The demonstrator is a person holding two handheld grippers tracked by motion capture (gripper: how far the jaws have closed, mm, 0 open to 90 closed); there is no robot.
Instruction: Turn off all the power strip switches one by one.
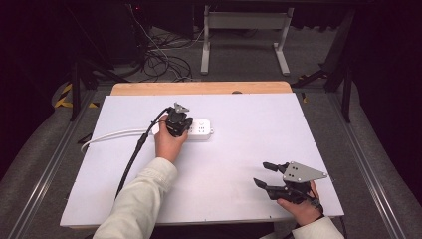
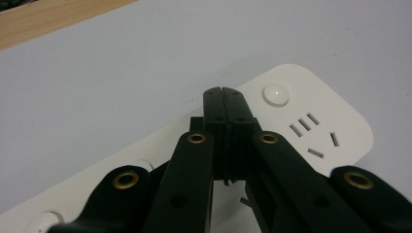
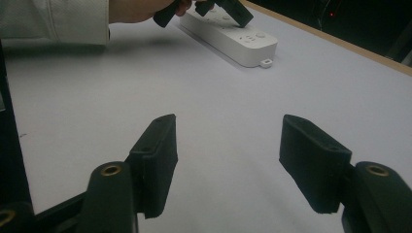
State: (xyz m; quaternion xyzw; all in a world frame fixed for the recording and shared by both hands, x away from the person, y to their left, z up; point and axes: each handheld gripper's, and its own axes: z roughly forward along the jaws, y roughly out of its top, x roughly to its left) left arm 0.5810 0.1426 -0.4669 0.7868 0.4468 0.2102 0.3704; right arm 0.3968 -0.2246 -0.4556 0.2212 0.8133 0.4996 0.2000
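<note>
A white power strip (image 1: 200, 128) lies flat on the white table top, left of centre, with its white cable (image 1: 112, 135) running off to the left. My left gripper (image 1: 177, 124) is held over the strip's left part, pointing down at it. In the left gripper view its jaws are pressed together, shut (image 2: 223, 93), with nothing between them, just above the strip's top face (image 2: 340, 121) near a round button (image 2: 276, 94) and a socket. My right gripper (image 1: 262, 173) rests near the front right of the table, open and empty (image 3: 227, 127).
The white sheet (image 1: 239, 154) covers a wooden table whose far edge (image 1: 199, 88) shows. A black cable (image 1: 132, 154) trails from the left gripper towards the front left. Beyond the table, tangled cables and a metal frame (image 1: 244, 35) stand on the floor.
</note>
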